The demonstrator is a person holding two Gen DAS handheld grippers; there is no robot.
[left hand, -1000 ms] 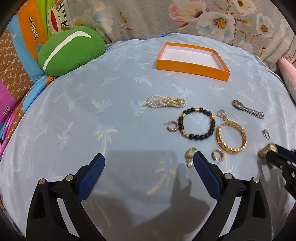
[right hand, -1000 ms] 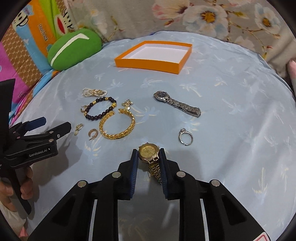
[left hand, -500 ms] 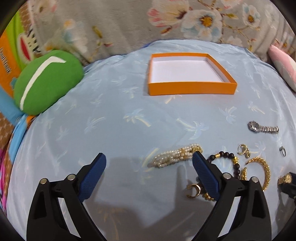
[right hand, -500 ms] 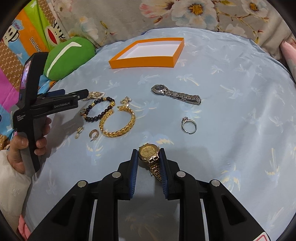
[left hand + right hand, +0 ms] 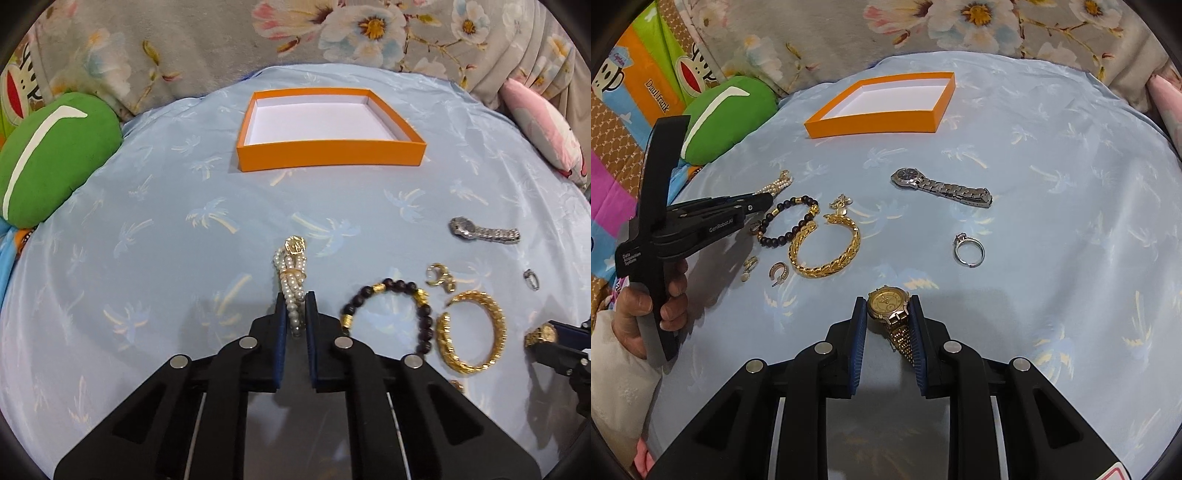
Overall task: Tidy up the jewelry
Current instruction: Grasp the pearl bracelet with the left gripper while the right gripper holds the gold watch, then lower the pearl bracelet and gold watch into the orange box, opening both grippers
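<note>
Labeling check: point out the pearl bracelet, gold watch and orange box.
pearl bracelet (image 5: 291,275): left wrist view, bead strands ahead of the fingers.
gold watch (image 5: 886,301): right wrist view, dial face.
orange box (image 5: 330,154): left wrist view, near outer wall.

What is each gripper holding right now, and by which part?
Left gripper pinches the pearl bracelet by its near end; right gripper clamps the gold watch across its case.
</note>
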